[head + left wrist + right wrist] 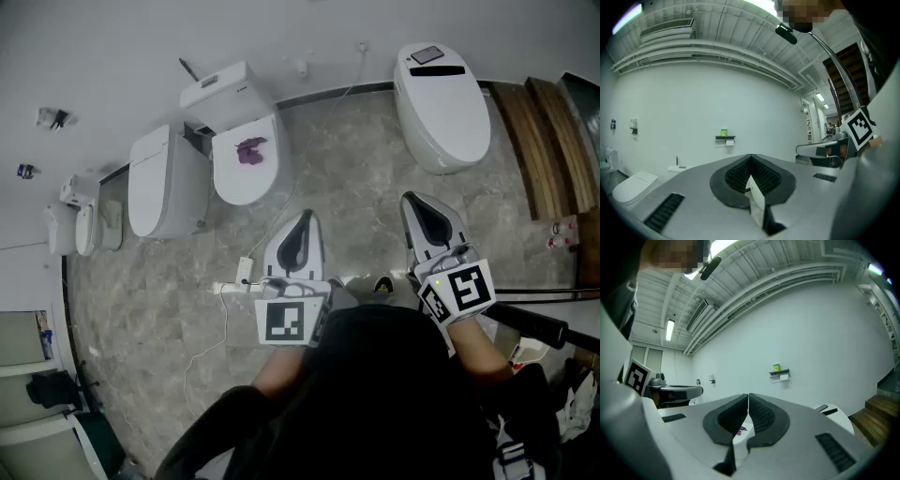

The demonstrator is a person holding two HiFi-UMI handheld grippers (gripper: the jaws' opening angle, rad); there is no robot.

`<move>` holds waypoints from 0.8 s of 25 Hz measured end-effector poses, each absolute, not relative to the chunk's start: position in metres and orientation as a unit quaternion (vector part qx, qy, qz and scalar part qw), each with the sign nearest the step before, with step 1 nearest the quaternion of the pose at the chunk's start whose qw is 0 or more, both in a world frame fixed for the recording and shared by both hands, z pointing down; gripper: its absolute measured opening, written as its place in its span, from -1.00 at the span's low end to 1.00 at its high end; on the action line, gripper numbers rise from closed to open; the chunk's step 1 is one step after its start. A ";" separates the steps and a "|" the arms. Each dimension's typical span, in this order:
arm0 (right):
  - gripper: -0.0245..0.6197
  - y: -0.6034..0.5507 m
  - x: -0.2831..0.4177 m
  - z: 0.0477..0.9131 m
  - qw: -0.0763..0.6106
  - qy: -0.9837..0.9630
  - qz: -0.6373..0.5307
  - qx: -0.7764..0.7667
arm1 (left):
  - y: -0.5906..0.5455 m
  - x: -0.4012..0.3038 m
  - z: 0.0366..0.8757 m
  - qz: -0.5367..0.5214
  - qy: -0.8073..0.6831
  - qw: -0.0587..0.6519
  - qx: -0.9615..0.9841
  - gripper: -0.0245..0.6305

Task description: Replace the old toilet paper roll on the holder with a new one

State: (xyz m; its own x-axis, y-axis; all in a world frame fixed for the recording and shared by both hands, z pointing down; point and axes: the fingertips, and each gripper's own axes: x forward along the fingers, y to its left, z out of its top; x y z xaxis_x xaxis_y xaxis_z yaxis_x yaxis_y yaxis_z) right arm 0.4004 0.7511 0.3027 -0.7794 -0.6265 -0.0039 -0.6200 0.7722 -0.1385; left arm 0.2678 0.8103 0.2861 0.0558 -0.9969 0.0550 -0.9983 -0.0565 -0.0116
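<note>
**White fixtures, grey veined floor**

The wall (281,28) is plain white; the toilets are white, one lid (239,178) marked with a purple blotch (251,150); the floor (159,300) is grey, veined like marble; the steps (553,141) are brown wood; the left gripper (302,223) and right gripper (424,208) are pale grey with black ribbed pads (738,174); their cubes (286,322) carry black-and-white squares; the holder (725,138) is dark, its box (723,132) green, the roll (730,142) white.

The grey marble floor (347,169) carries several white toilets (164,183) along the wall — one (246,159) has a purple spot on top. A thin white cable (208,349) lies loose on the tiles.
</note>
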 end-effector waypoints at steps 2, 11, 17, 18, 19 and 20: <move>-0.86 0.753 0.400 0.305 0.023 0.942 -0.063 -0.330 | 0.812 0.268 0.289 0.028 -0.687 0.017 0.726 -0.89; -0.86 0.754 0.404 0.301 0.037 0.941 -0.059 -0.332 | 0.811 0.268 0.289 0.038 -0.684 0.017 0.728 -0.89; -0.87 0.753 0.391 0.295 0.026 0.955 -0.042 -0.292 | 0.805 0.265 0.280 0.049 -0.678 0.018 0.733 -0.88; -0.87 0.752 0.388 0.295 0.015 0.957 -0.026 -0.290 | 0.803 0.263 0.279 0.050 -0.677 0.019 0.734 -0.89; -0.87 0.752 0.383 0.294 0.003 0.958 -0.010 -0.288 | 0.800 0.260 0.278 0.050 -0.676 0.020 0.735 -0.88; -0.87 0.751 0.378 0.294 -0.007 0.958 0.004 -0.287 | 0.798 0.256 0.278 0.050 -0.674 0.022 0.737 -0.88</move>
State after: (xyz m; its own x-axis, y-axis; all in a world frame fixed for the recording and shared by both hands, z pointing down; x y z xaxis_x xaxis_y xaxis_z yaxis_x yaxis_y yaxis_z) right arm 0.3785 0.7508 0.2945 -0.8355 -0.5493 0.0116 -0.5492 0.8356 0.0110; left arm 0.2557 0.7976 0.2783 0.0864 -0.9908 0.1042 -0.9953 -0.0904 -0.0349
